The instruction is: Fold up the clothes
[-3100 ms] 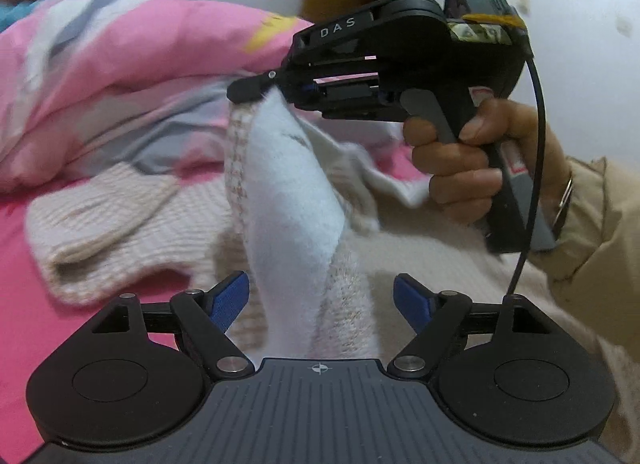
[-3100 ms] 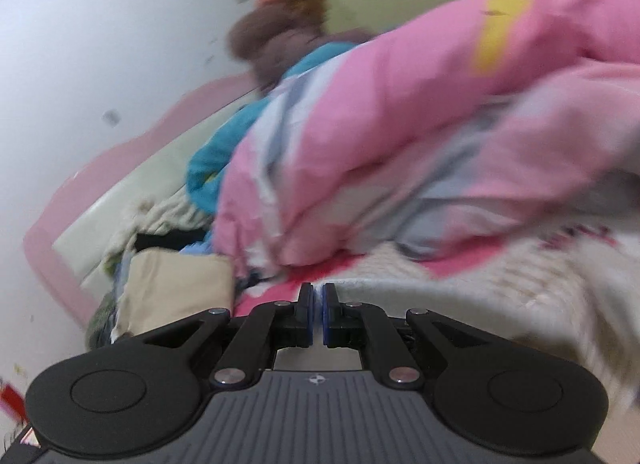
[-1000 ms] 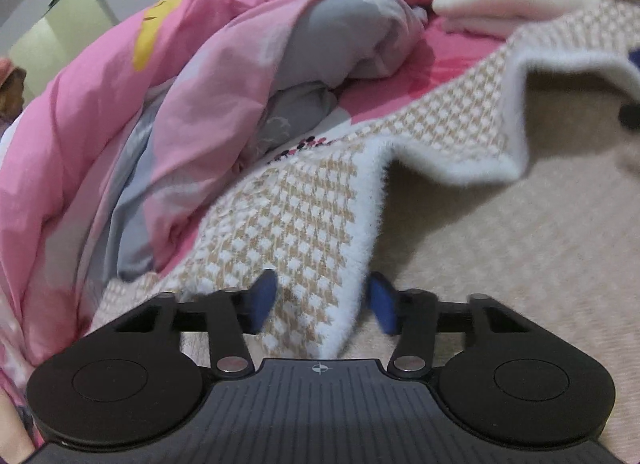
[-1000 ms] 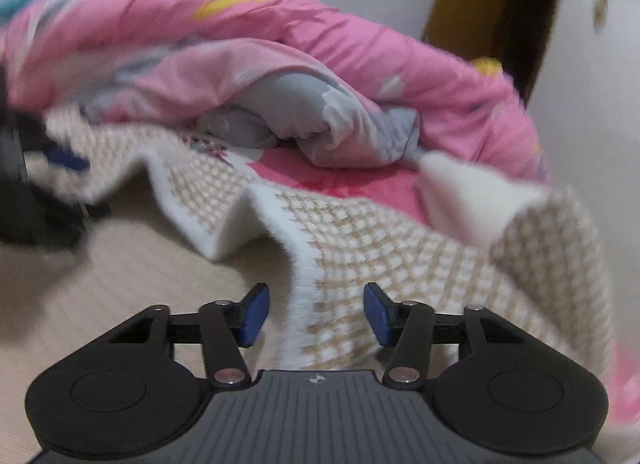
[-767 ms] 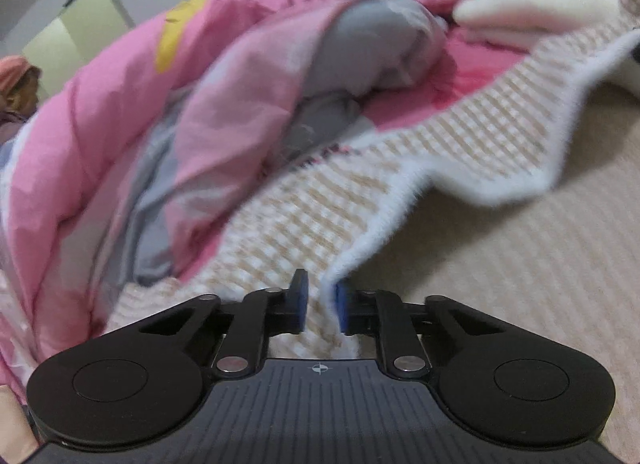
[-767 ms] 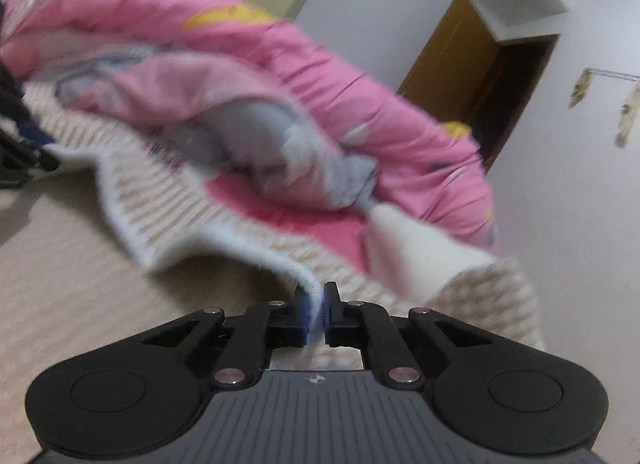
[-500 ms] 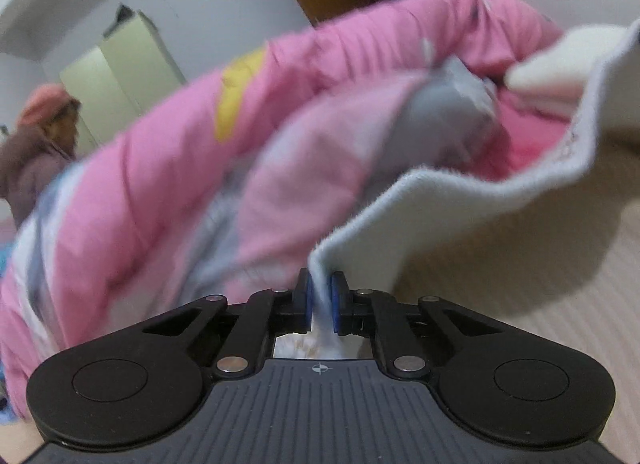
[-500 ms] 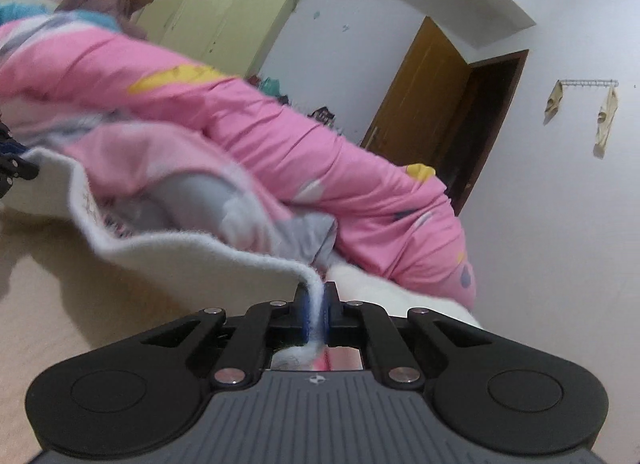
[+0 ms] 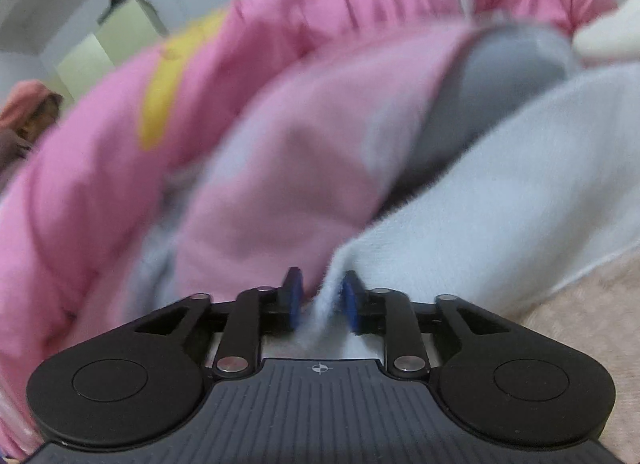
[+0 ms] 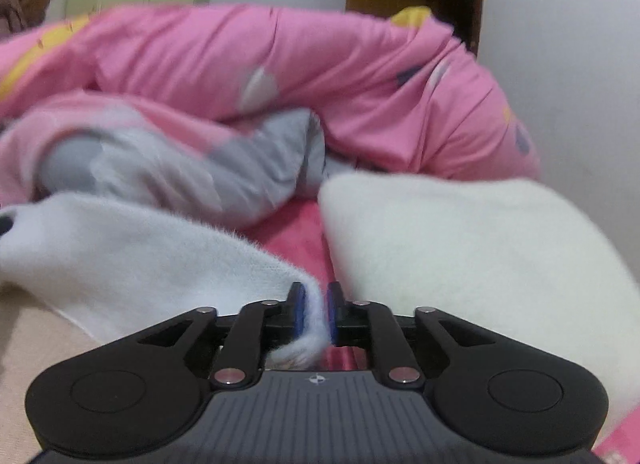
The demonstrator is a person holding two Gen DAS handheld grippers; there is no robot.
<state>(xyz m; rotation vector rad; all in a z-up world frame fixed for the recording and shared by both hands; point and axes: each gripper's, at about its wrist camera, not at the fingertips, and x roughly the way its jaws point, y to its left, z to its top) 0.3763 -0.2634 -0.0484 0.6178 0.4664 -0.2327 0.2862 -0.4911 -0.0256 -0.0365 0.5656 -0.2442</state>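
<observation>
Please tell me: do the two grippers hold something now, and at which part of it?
Both jaws are opening. The fuzzy white edge of the fleece garment lies between the left gripper pads and the right gripper pads, a loosening hold at its hem.

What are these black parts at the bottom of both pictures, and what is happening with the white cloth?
They are two hand-held grippers; a person carries one in each hand. Each picture comes from a camera on one gripper, looking forward along its jaws. The left gripper and the right gripper each have an edge of the fluffy white garment between their blue pads. Both jaws are opening, letting go. Behind lies a pink quilt and a cream folded cloth.
</observation>
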